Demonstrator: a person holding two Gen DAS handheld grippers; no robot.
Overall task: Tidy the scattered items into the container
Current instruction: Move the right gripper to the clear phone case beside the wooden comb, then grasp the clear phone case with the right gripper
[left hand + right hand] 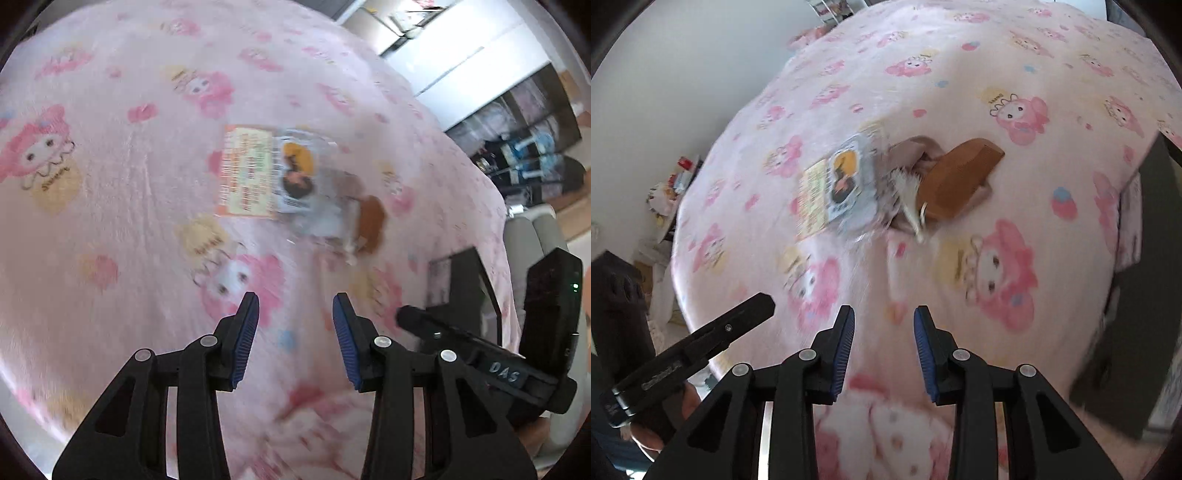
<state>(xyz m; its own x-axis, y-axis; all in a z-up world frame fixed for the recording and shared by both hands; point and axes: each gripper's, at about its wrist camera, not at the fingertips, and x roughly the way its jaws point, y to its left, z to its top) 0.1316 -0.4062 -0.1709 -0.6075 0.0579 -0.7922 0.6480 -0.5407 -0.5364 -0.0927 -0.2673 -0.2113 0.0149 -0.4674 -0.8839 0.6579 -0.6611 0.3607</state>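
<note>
A small heap lies on the pink cartoon-print blanket (110,221): a brown wooden comb (960,173), a grey-blue packet (846,181) with an orange picture, a yellow-orange leaflet (812,199), a beige cloth (912,147) and a white tassel (908,192). The left wrist view shows the blurred packet (295,173), leaflet (247,170) and comb (373,221). A dark box-like container (1126,295) stands at the right edge, its dark frame (476,280) showing in the left wrist view. My left gripper (295,299) and right gripper (884,312) hang open and empty, short of the heap.
The blanket (1015,92) drops off at its left edge toward a white wall and some floor clutter (672,181). Dark shelves (517,122) stand beyond the bed's far right side. The other gripper's body (480,350) sits close on the right.
</note>
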